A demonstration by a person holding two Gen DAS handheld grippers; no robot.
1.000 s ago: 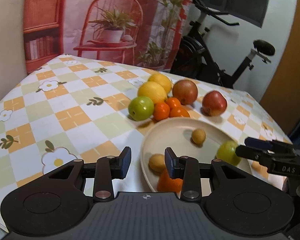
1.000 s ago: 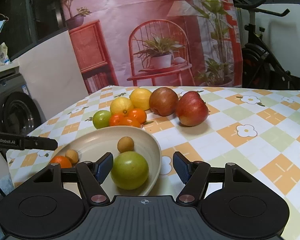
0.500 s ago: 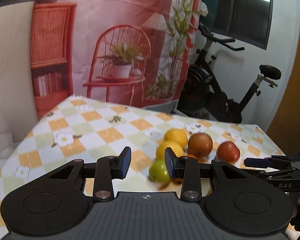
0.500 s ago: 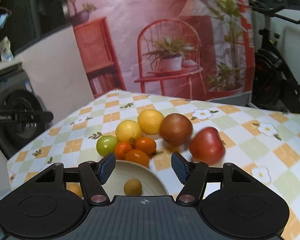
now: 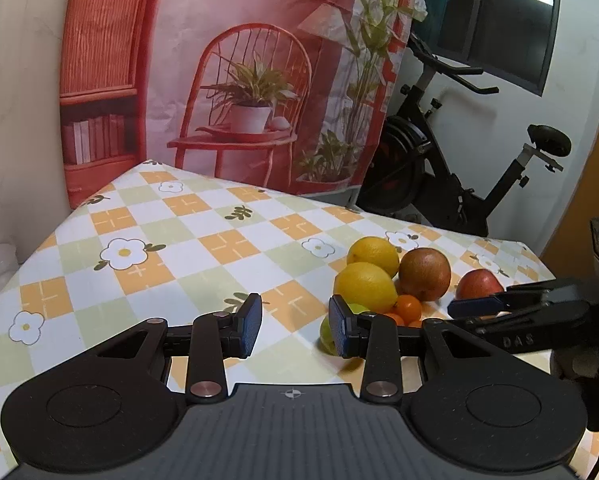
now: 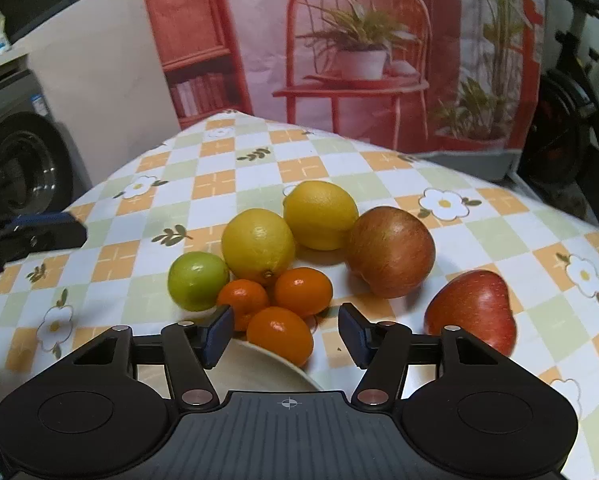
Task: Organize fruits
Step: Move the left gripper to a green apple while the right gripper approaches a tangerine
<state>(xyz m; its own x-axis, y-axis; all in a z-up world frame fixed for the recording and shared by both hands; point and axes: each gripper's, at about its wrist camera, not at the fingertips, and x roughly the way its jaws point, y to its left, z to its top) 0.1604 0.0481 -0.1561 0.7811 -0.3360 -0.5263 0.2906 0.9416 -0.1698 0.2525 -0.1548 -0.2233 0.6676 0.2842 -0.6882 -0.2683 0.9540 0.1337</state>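
Note:
A cluster of fruit lies on the checkered tablecloth: two lemons (image 6: 258, 245) (image 6: 320, 214), a green fruit (image 6: 198, 281), three small oranges (image 6: 303, 291), a brownish apple (image 6: 391, 251) and a red apple (image 6: 473, 310). The cream bowl (image 6: 259, 368) shows only its rim, below my right gripper (image 6: 286, 334), which is open and empty just before the oranges. My left gripper (image 5: 295, 330) is open and empty, left of the cluster; the lemons (image 5: 365, 286) and the brownish apple (image 5: 424, 273) show there. The right gripper's fingers (image 5: 479, 304) reach in from the right.
The table (image 5: 171, 256) has its far edge near a printed backdrop (image 5: 239, 80). An exercise bike (image 5: 459, 184) stands behind at right. A washing machine (image 6: 19, 152) stands at left. The left gripper's finger (image 6: 39, 232) shows at the left edge.
Both grippers have risen and drawn back from the bowl, so the bowl's contents have dropped out of view. The right gripper now faces the fruit cluster. Both stay open.

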